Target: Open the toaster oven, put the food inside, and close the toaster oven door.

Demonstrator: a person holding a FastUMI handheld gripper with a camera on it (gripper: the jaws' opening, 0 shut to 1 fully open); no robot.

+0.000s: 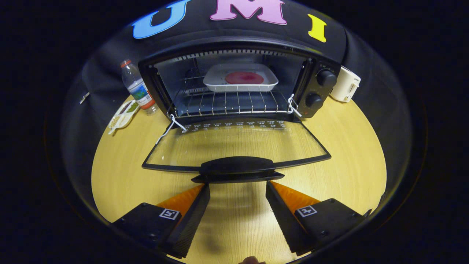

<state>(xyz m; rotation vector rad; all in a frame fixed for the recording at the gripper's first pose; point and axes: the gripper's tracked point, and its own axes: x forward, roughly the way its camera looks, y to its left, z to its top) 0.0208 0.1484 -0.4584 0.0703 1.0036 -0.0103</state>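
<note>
- Gripper (238,187) stood over the wooden table (351,161), its two fingers spread wide with bare tabletop between them and nothing held.
- Fingertips (203,190) sat just short of the door handle (237,169), one tip near each end of it; whether they touched it could not be told.
- Toaster oven (238,84) stood beyond the fingers, facing them, with its glass door (238,141) folded down flat toward the gripper and the handle at the near edge.
- White tray (240,77) rested on the wire rack (234,101) inside the oven cavity, toward the back, well beyond the fingertips.
- Food (244,77), a flat red round, lay in the middle of that tray.
- Two control knobs (325,78) sat one above the other on the oven's panel, right of the cavity.
- White cords (172,124) hung at both door hinges, one at each lower corner of the opening.
- Door edges ran out past the oven body on both sides; bare table lay to the left and right of the door and around the fingers.
- Water bottle (137,88) stood left of the oven, near its corner, with a small sectioned dish (122,113) just in front of it.
- White mug (345,84) stood right of the oven, close beside the knob panel.
- Black cloth wall rose behind the oven.
</note>
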